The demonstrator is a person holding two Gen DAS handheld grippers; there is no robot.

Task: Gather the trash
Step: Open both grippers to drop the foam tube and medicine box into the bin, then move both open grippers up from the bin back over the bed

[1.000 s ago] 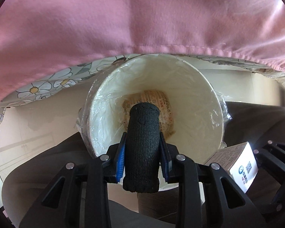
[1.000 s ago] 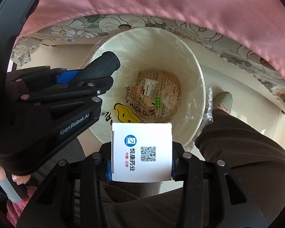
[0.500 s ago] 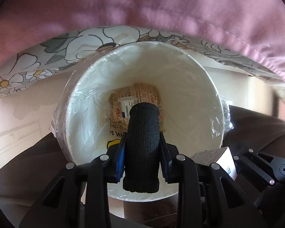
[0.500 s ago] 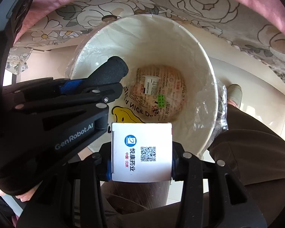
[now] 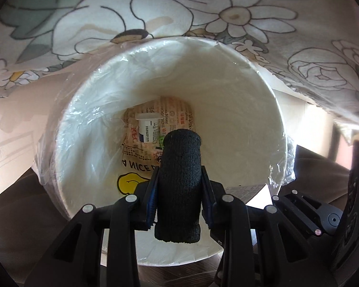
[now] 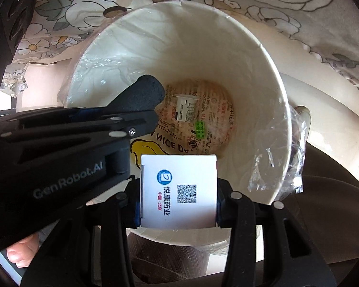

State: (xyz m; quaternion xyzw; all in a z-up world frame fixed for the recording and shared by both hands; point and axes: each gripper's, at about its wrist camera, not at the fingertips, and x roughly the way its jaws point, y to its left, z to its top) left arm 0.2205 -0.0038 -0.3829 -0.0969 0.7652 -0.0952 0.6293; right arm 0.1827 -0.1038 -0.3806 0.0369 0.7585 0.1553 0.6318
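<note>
floral cloth (image 5: pixel 155 12) hangs at twelve o'clock behind a white bin (image 5: pixel 263 124). over its mouth, the left gripper (image 5: pixel 179 186) pinches a black knit roll (image 5: pixel 180 191). floral cloth also backs the right wrist view; the right gripper (image 6: pixel 178 196) clamps a white box (image 6: pixel 178 191) at six o'clock above the bin, with wrappers (image 6: pixel 210 119) at the bottom.

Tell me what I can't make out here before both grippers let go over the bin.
- Bin floor, near part: right wrist view, hidden behind the white box in the right gripper.
- Same area, left wrist view: blocked by the black knitted roll in the left gripper.
- Wrapper print: too small to read.
- Box's other faces: turned away.
</note>
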